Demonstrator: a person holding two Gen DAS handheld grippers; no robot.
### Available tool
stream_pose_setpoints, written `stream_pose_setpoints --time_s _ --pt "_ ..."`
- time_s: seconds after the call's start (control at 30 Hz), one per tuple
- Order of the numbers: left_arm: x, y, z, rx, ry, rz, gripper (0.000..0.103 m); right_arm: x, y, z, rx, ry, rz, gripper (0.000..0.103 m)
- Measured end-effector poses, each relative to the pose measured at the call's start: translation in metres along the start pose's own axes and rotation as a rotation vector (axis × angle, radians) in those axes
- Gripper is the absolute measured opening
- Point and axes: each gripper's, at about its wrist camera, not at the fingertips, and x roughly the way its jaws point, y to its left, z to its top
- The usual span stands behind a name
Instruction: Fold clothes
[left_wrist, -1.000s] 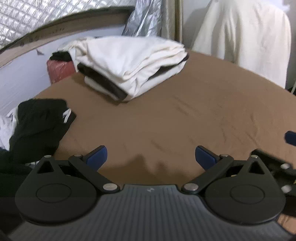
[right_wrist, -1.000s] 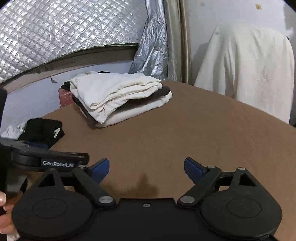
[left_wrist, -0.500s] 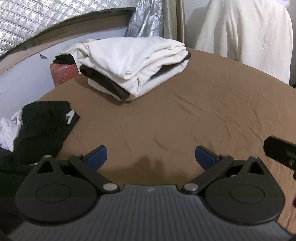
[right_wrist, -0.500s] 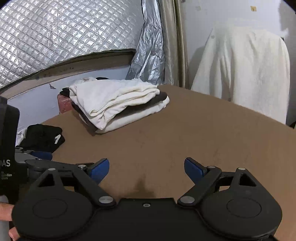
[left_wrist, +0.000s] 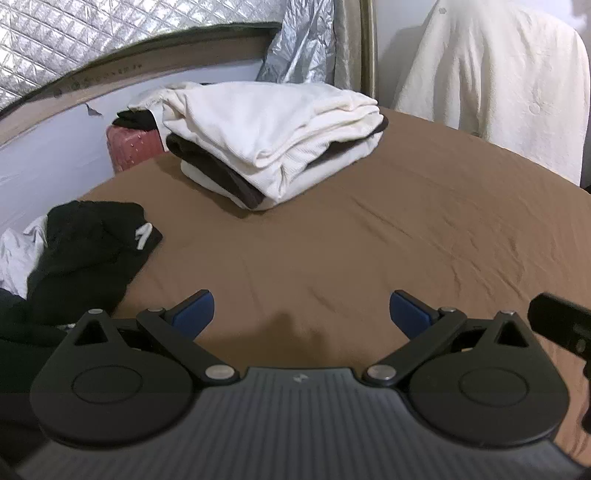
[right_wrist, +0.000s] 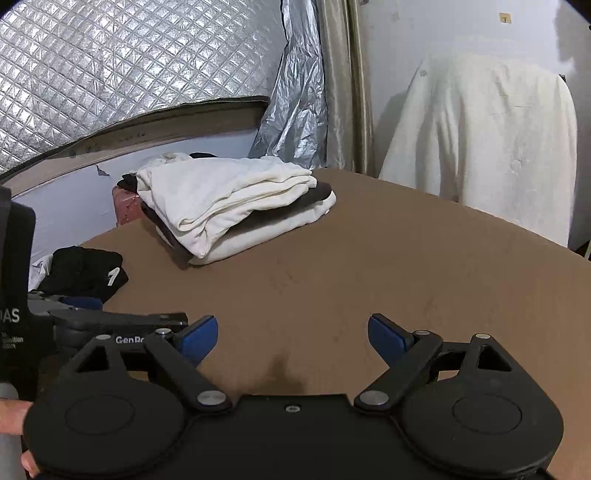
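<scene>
Grippers over a round table covered in brown cloth (left_wrist: 406, 229), both spread wide and empty. The left gripper (left_wrist: 301, 312) hovers above bare cloth, its blue-padded fingertips (left_wrist: 194, 308) well apart, nothing between them. The right gripper (right_wrist: 291, 334) is likewise parted, blue pads (right_wrist: 384, 334) separated over the tabletop; the left gripper's black body lies just beside it at the lower left of the right wrist view, and part of a hand (right_wrist: 11, 415) shows at that edge.

Folded stack of cream and dark brown garments (left_wrist: 273, 136) rests at the far side of the table, layers alternating light and dark, edges roughly aligned. A crumpled black garment with a small white mark (left_wrist: 92, 243) lies at the table's left edge, draped partly over it, well apart from the stack. Beside it, a pale grey-white cloth (left_wrist: 18, 251).

Behind the stack: a red speckled box (left_wrist: 129, 147), quilted silver foil sheeting (right_wrist: 129, 74) on the wall, and a cream fabric cover draped over an upright object (right_wrist: 480, 147).
</scene>
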Motion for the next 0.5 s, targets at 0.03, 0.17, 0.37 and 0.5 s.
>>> stream_pose_setpoints --time_s 0.03,0.17,0.37,0.5 --pt "-0.0003 0.0001 0.0001 0.002 -0.005 0.005 0.103 0.0001 0.0001 -0.0001 -0.001 0.001 0.000 0.091" --pt "-0.0045 -0.0027 -0.0004 0.032 -0.047 0.058 0.103 0.0003 0.0007 -0.0003 -0.005 0.006 0.001 0.091" --pt "-0.0064 -0.0063 0.0004 0.067 -0.066 0.066 0.103 0.0008 0.0016 -0.0007 -0.011 0.012 0.002 0.091" --pt "-0.0053 -0.0067 0.0010 0.078 -0.062 0.071 0.103 0.0014 0.0015 -0.0012 -0.014 0.017 0.002 0.091"
